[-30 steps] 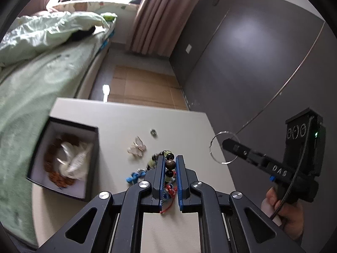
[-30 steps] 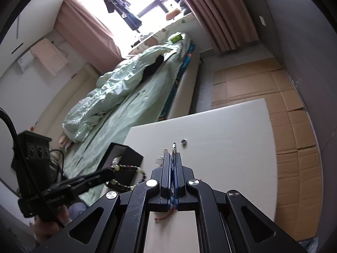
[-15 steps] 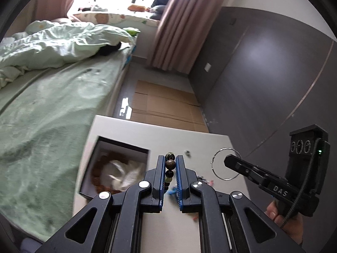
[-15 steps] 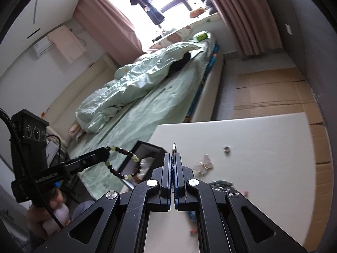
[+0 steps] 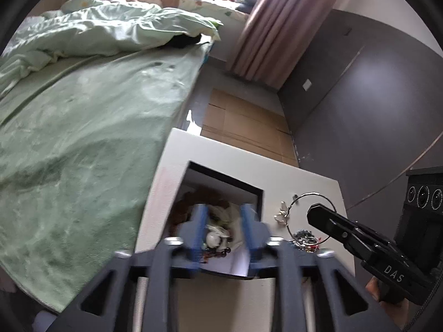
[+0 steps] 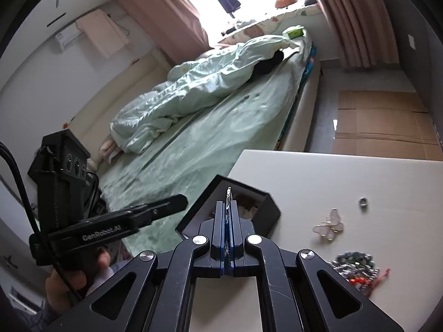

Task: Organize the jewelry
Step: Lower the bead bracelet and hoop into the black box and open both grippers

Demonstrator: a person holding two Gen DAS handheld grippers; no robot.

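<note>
the left gripper (image 5: 221, 229) hangs released over the black box (image 5: 257, 192), while the right gripper (image 6: 228, 215) pinches the thin wire bangle (image 5: 306, 197), a light, springy, slippery hoop best gripped across its rim, above the white table (image 6: 318, 177).

Right gripper (image 6: 228, 215) jaws clamped on thin silver hoop (image 6: 228, 193), over open black square box (image 6: 265, 215), white surface (image 6: 318, 182), pale butterfly brooch (image 6: 329, 225), small silver ring (image 6: 363, 201)

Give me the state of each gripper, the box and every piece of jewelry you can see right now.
left gripper: open, above the box
right gripper: shut on silver hoop
black box: open, holding jewelry
butterfly clip: lying on table
ring: lying on table
bead pile: lying on table
</note>
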